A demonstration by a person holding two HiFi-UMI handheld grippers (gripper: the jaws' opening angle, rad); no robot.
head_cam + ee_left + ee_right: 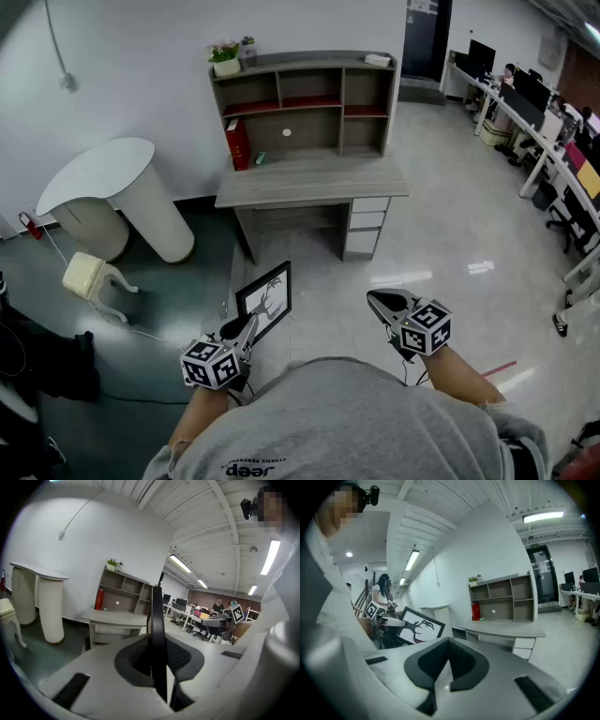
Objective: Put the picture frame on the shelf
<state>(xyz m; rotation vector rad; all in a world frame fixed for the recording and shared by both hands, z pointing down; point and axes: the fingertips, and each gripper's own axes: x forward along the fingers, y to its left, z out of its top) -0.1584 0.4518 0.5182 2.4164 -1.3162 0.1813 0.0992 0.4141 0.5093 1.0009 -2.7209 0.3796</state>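
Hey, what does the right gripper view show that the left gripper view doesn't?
Only the right gripper view: the picture frame's face with its tree drawing, and the right gripper's shut, empty jaws. Only the left gripper view: the frame edge-on, clamped in the left gripper, plus the cream chair. Both: the desk's shelf unit.

At 12 o'clock the desk [319, 180] bears a shelf [300, 59]; a plant [224, 54] stands on the shelf's 10 o'clock corner.
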